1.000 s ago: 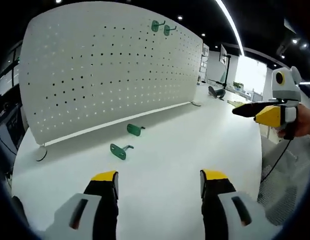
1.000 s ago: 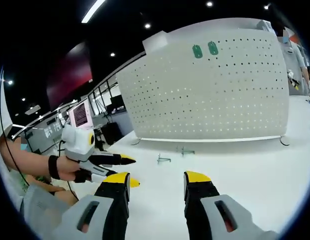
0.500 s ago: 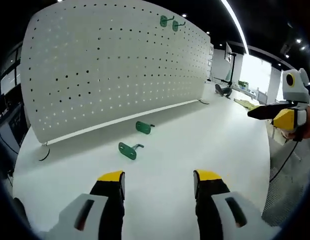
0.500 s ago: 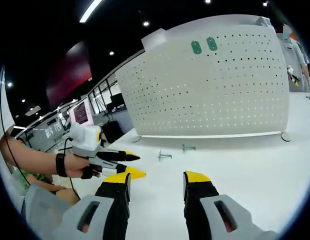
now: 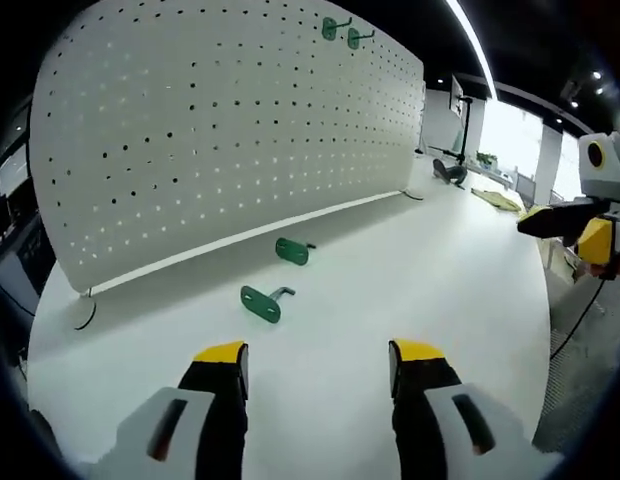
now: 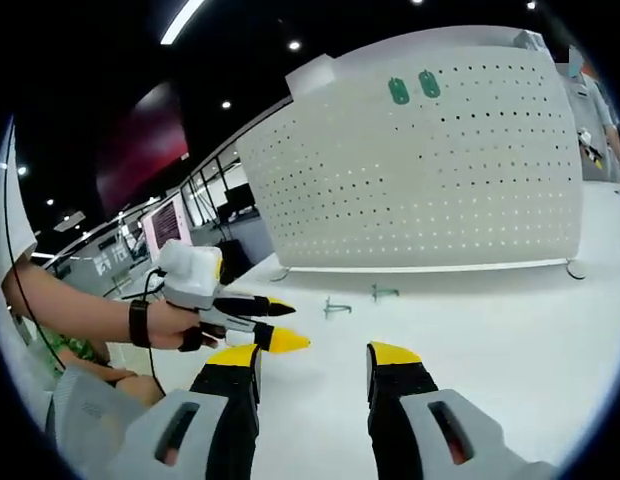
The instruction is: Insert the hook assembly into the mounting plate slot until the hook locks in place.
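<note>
Left claw (image 5: 315,362) and right claw (image 6: 312,362) both gape empty over the white table (image 5: 410,270), two loose green hooks (image 5: 261,301) lying ahead before the pegboard (image 5: 220,130); risk: a flat hook skids from a shallow pinch.

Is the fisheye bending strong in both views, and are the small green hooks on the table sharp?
Left gripper view: the white perforated board bows strongly, the two green hooks look sharp. Right gripper view: the board curves too, the hooks are tiny and indistinct.
</note>
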